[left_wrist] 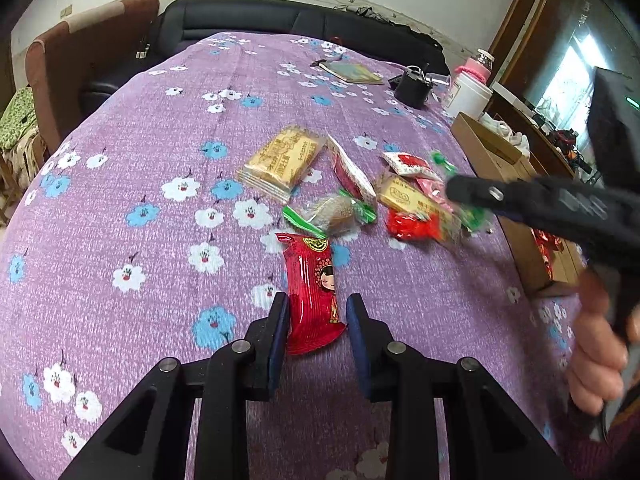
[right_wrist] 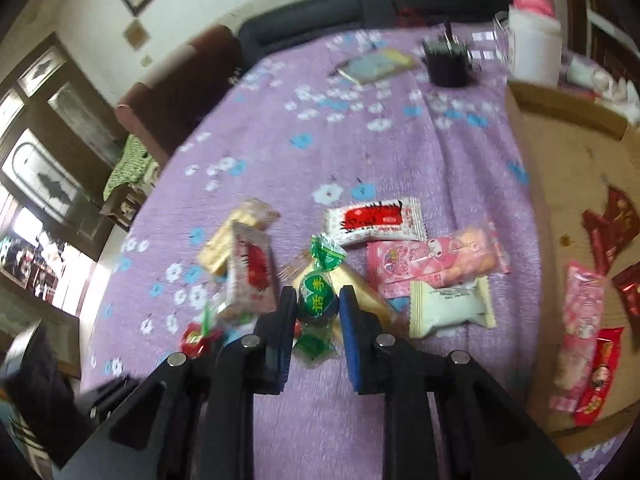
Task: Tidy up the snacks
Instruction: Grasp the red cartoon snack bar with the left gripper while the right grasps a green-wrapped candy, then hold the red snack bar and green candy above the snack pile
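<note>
Snacks lie on the purple flowered tablecloth (left_wrist: 160, 128). My left gripper (left_wrist: 318, 306) is open, with its fingers either side of a red snack pack (left_wrist: 314, 288) that lies flat on the cloth. My right gripper (right_wrist: 319, 300) is shut on a green wrapped candy (right_wrist: 318, 300); it also shows in the left wrist view (left_wrist: 460, 192) over the snack pile. Nearby lie a yellow biscuit pack (left_wrist: 282, 160), a white and red packet (right_wrist: 374, 220), a pink packet (right_wrist: 436, 262) and a pale cake packet (right_wrist: 452, 308).
A cardboard box (right_wrist: 560, 148) at the right holds several red and pink snacks. At the back stand a white jar (right_wrist: 534, 46), a black container (right_wrist: 448, 62) and a booklet (right_wrist: 376, 64). A dark sofa (left_wrist: 280, 16) is behind the table.
</note>
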`<state>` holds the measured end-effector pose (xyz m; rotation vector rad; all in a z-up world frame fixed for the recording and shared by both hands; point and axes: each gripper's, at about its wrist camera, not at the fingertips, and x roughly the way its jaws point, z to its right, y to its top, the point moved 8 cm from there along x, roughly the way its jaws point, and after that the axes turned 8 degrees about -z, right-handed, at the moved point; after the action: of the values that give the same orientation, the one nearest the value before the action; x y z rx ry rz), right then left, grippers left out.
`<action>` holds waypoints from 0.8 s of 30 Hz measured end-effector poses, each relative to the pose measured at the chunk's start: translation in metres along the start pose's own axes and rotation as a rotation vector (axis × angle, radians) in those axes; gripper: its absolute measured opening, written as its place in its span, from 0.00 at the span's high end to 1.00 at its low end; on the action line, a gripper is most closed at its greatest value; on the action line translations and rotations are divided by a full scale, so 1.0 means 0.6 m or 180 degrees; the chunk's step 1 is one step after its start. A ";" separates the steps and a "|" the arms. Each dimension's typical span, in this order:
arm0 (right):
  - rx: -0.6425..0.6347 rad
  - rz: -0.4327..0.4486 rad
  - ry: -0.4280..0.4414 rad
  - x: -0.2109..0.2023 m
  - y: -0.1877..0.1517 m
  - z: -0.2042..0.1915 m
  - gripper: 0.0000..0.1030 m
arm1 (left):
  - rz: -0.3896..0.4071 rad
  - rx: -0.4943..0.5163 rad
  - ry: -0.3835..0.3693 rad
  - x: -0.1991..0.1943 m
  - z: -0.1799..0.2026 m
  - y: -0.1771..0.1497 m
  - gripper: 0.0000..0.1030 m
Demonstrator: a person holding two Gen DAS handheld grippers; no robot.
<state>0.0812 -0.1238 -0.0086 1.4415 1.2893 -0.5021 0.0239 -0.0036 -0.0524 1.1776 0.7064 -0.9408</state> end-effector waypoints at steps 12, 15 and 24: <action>-0.0566 0.0170 0.0442 -0.005 -0.054 -0.054 0.79 | 0.0430 -0.0110 0.0102 -0.023 0.001 0.014 0.71; -0.0577 0.0272 0.0382 -0.011 -0.055 -0.051 0.79 | 0.0583 -0.0210 0.0228 -0.032 0.003 0.021 0.71; -0.0650 0.0472 0.0259 -0.023 -0.051 -0.054 0.79 | 0.0888 -0.0606 0.0815 -0.049 -0.034 0.029 0.71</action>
<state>0.0388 -0.1064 0.0001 1.3839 1.2478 -0.2085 0.0265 0.0250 -0.0245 1.2007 0.7929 -0.4836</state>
